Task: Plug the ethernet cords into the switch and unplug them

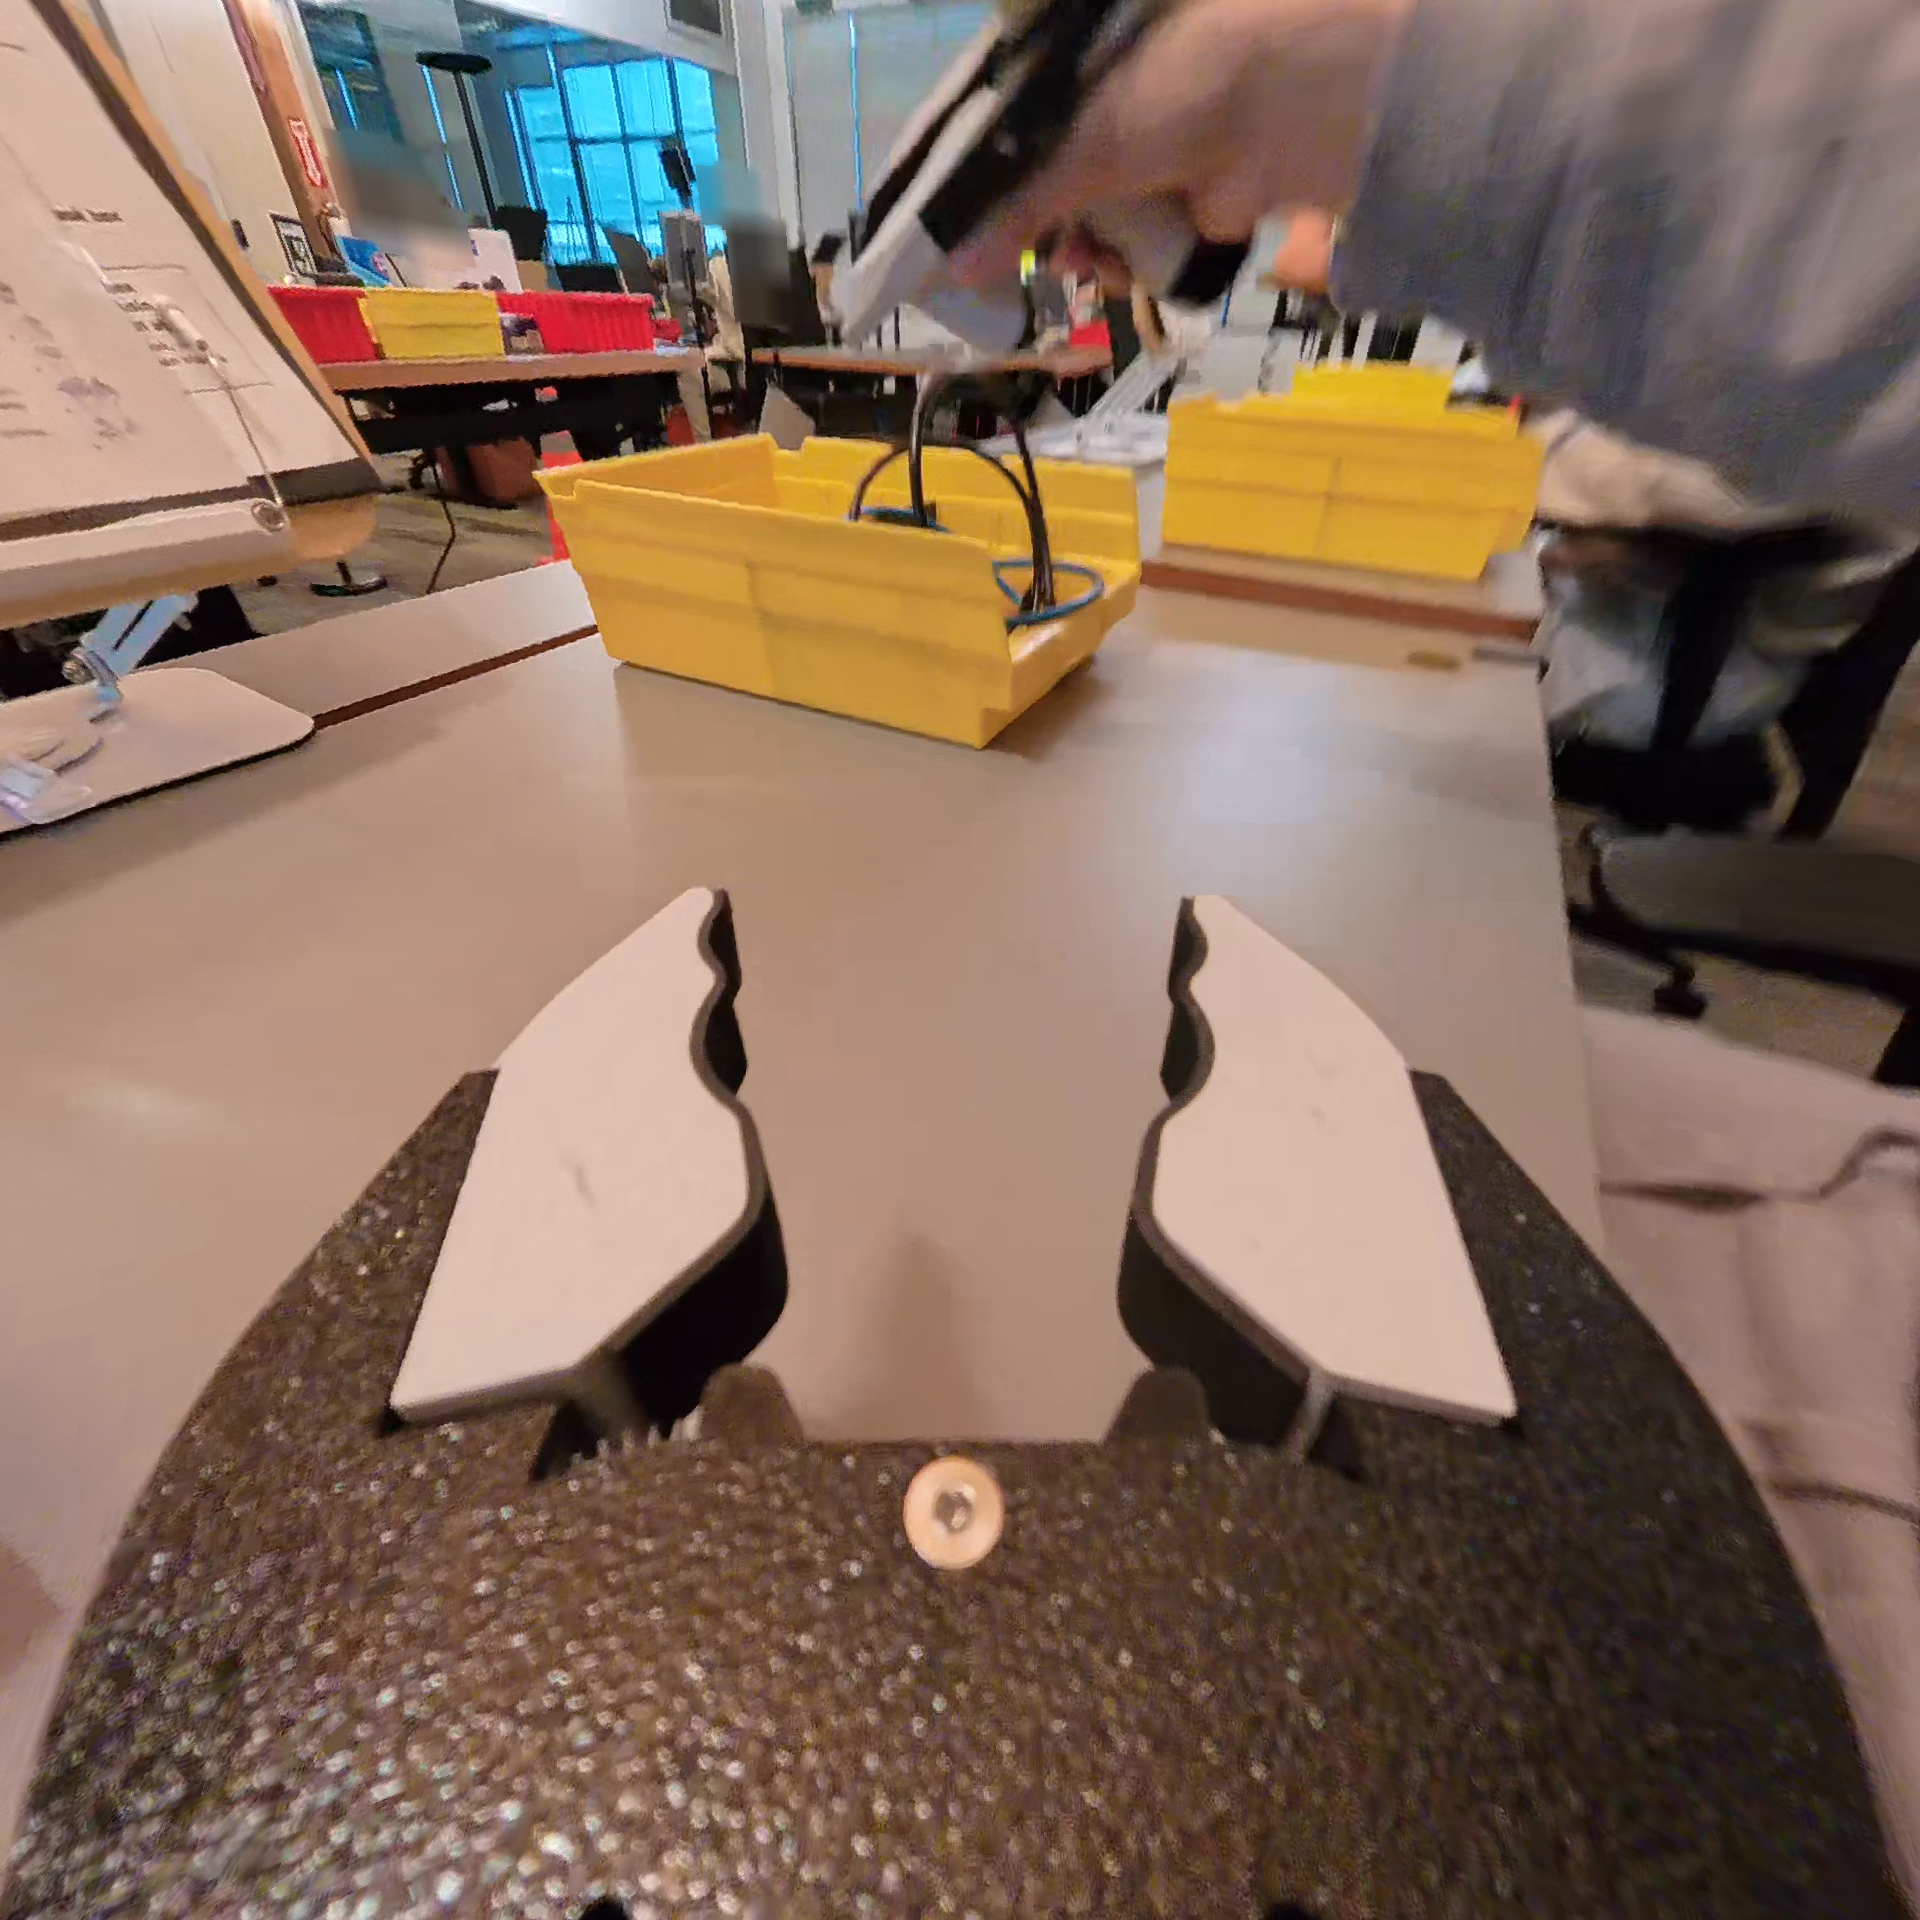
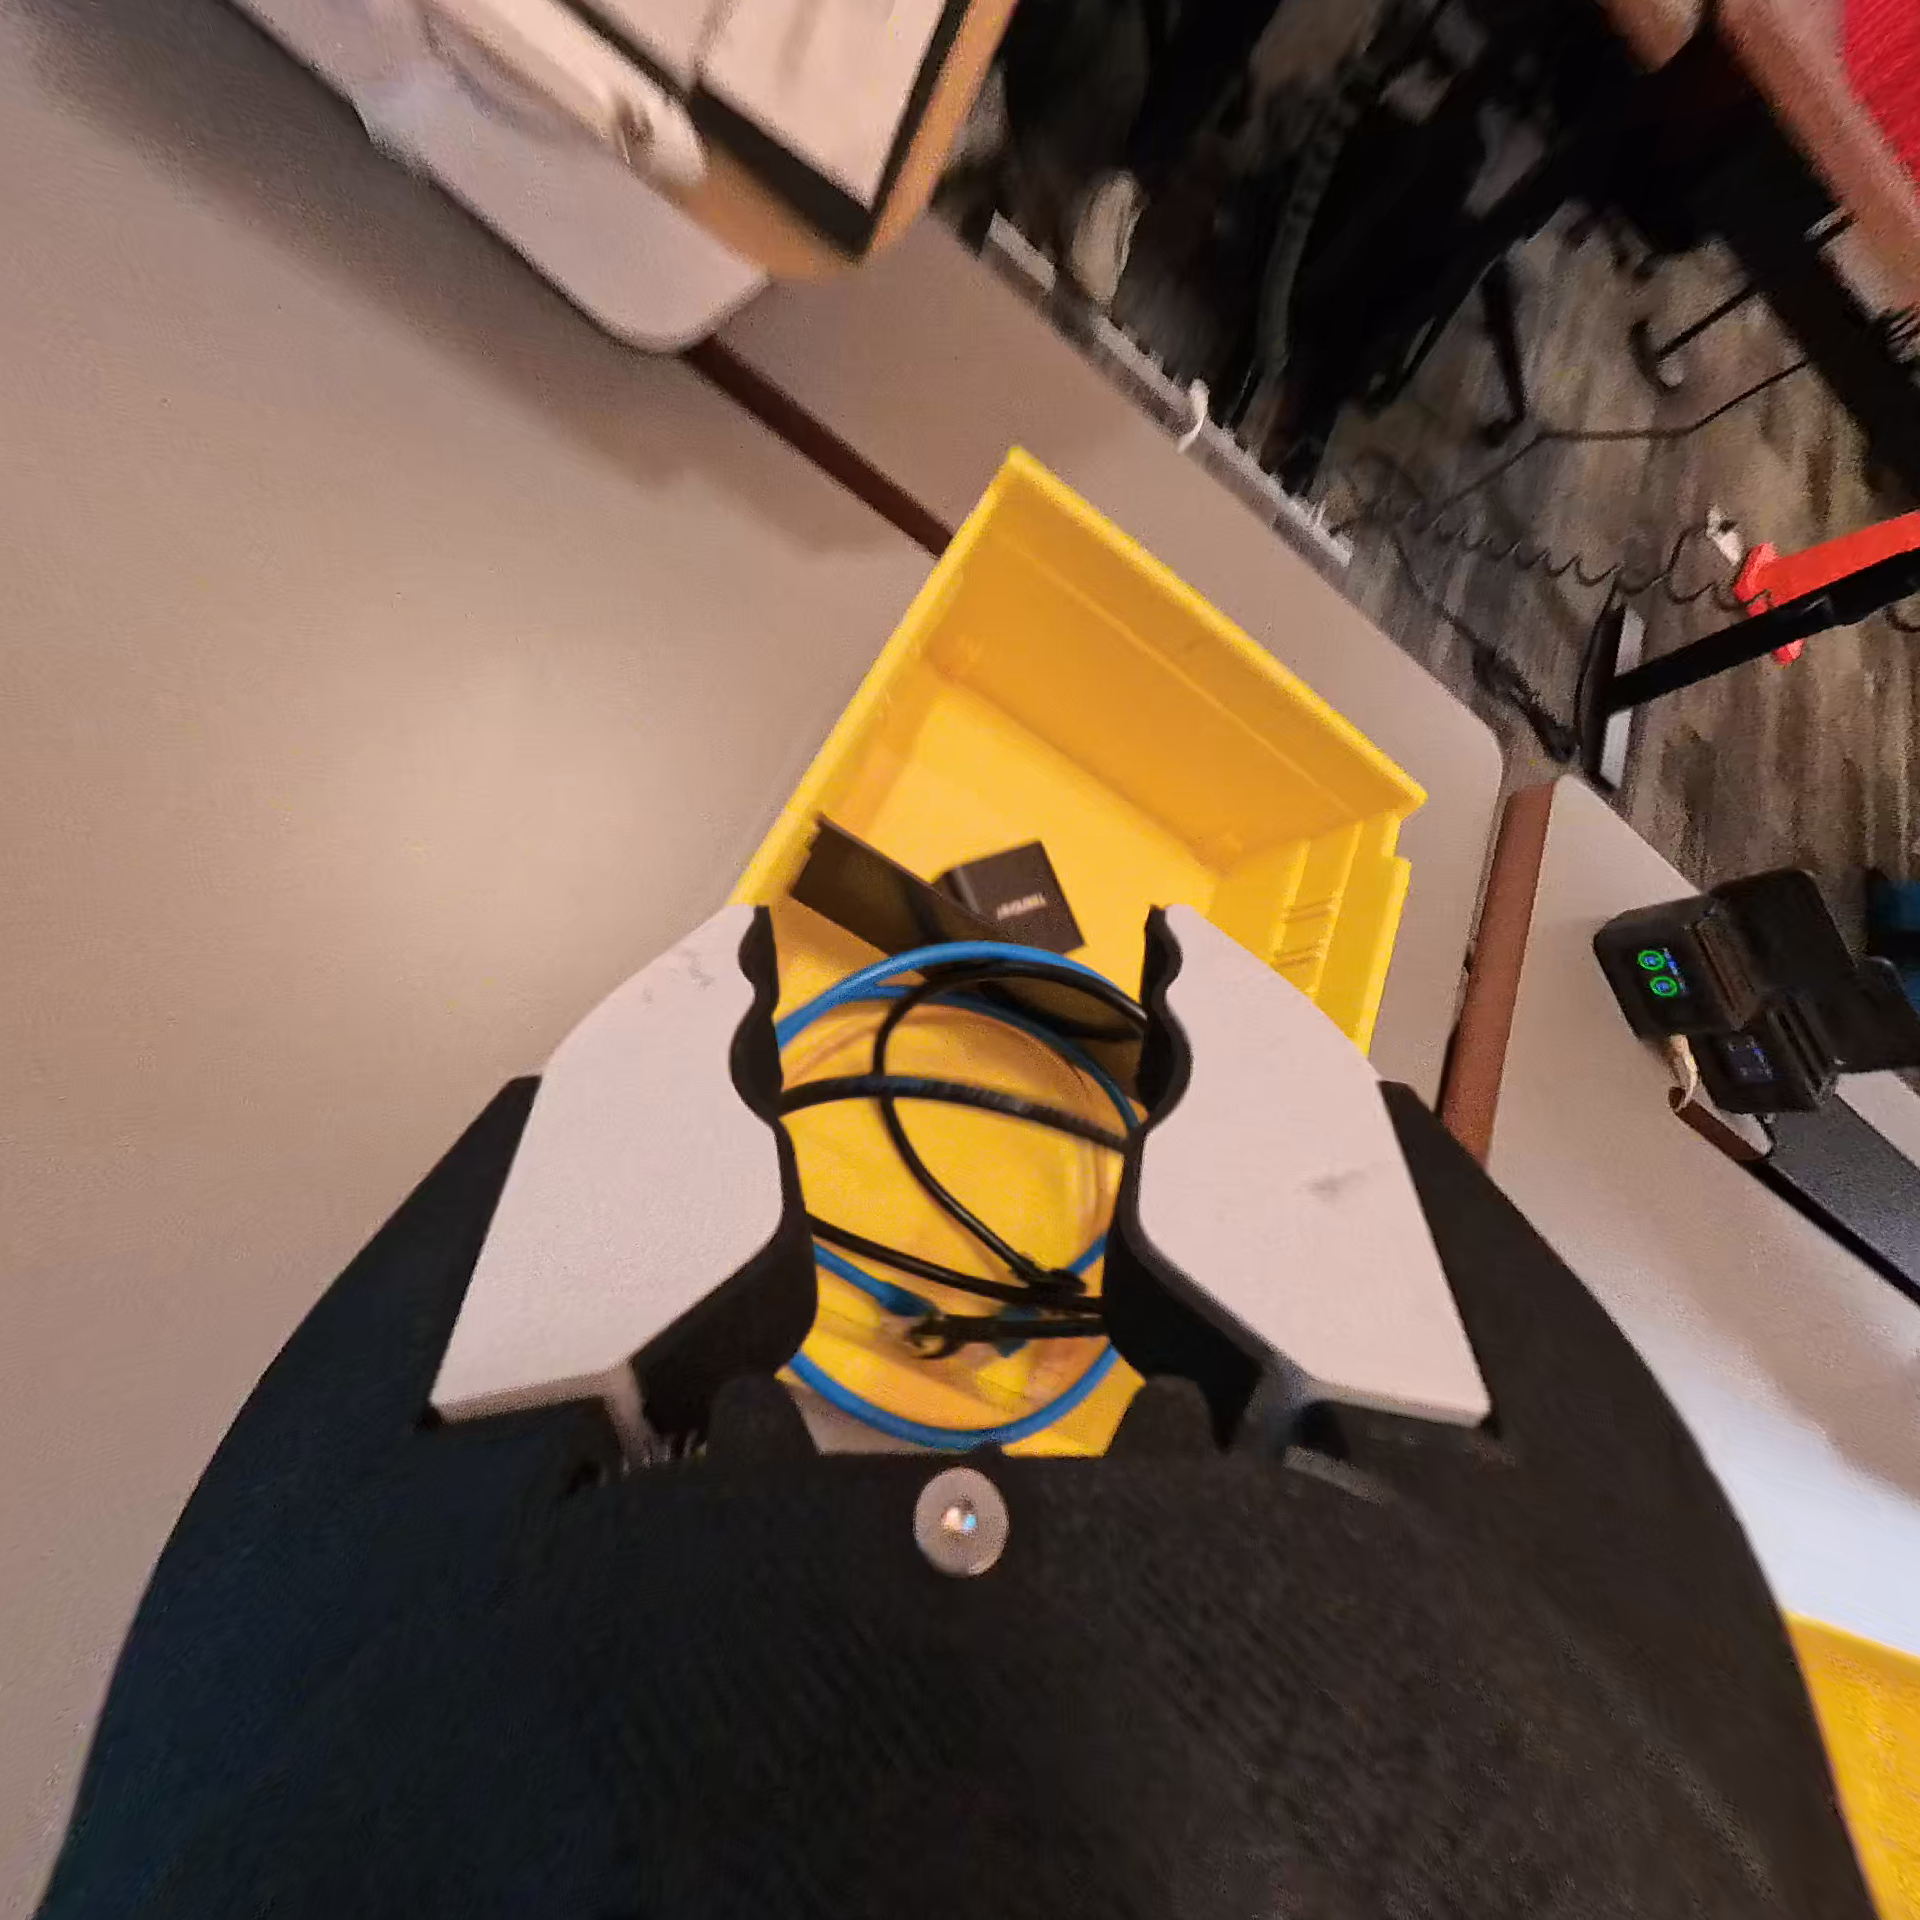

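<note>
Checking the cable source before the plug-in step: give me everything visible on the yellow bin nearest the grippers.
The yellow bin is an open-topped, ribbed plastic tray with one low cut-down end, sitting flat on the grey table. Inside lie a coiled blue cord, black cords and a small black box. The open right gripper is above it, not touching.

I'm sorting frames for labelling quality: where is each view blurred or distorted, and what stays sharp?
Left wrist view: the open left gripper and the yellow plastic bin are sharp, the right gripper and the grey sleeve above are motion-smeared, and the wide lens bows the grey table. Right wrist view: softly blurred throughout, worst along the top, though the coiled blue cable stays legible.
</note>
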`<state>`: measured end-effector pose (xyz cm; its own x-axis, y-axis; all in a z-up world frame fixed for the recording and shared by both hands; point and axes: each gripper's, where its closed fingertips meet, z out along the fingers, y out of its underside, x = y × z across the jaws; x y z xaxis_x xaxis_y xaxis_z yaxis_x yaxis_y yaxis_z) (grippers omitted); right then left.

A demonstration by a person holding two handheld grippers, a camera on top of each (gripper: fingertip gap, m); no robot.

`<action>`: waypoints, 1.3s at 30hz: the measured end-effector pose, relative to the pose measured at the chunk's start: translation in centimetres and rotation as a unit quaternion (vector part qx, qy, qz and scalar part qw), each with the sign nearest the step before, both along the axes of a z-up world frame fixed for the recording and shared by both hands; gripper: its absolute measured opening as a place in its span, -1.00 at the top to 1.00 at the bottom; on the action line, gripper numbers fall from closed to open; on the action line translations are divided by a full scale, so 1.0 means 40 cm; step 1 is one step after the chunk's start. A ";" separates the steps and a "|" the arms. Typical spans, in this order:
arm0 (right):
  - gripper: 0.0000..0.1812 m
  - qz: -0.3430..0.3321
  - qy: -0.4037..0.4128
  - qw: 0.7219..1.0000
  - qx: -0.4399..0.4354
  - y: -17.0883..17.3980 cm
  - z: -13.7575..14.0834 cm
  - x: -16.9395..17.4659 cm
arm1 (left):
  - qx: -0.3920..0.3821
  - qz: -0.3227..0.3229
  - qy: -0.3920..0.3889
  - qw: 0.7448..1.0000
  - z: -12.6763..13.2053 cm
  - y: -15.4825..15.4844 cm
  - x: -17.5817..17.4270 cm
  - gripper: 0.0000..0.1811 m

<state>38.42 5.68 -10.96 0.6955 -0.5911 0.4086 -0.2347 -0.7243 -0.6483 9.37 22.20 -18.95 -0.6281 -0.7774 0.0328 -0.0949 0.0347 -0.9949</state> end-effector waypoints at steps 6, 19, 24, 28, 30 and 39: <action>0.21 -0.032 -0.105 0.974 0.198 -0.039 0.160 -0.125 | -0.062 0.007 0.001 0.998 0.051 -0.001 0.036 0.17; 0.21 -0.098 -0.158 0.941 0.282 -0.338 -0.002 -0.150 | -0.017 0.067 0.143 0.987 -0.047 -0.176 0.168 0.11; 0.25 -0.091 -0.153 0.944 0.279 -0.377 -0.044 -0.150 | -0.032 0.080 0.204 0.975 0.047 -0.250 0.389 0.13; 0.26 -0.100 -0.168 0.942 0.273 -0.415 -0.026 -0.149 | 0.014 0.113 0.286 0.951 0.042 -0.288 0.604 0.14; 0.26 -0.093 -0.158 0.942 0.281 -0.413 -0.025 -0.153 | 0.024 0.127 0.338 0.932 0.014 -0.309 0.680 0.13; 0.27 -0.089 -0.147 0.943 0.283 -0.428 -0.032 -0.156 | 0.170 0.143 0.442 0.869 -0.132 -0.361 0.788 0.47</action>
<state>32.17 -11.45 -12.26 0.4704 -0.8692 0.1523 -0.0688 -0.2082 -0.9757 40.88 7.77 -24.24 -0.2542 -0.9567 0.1419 -0.8702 0.1622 -0.4651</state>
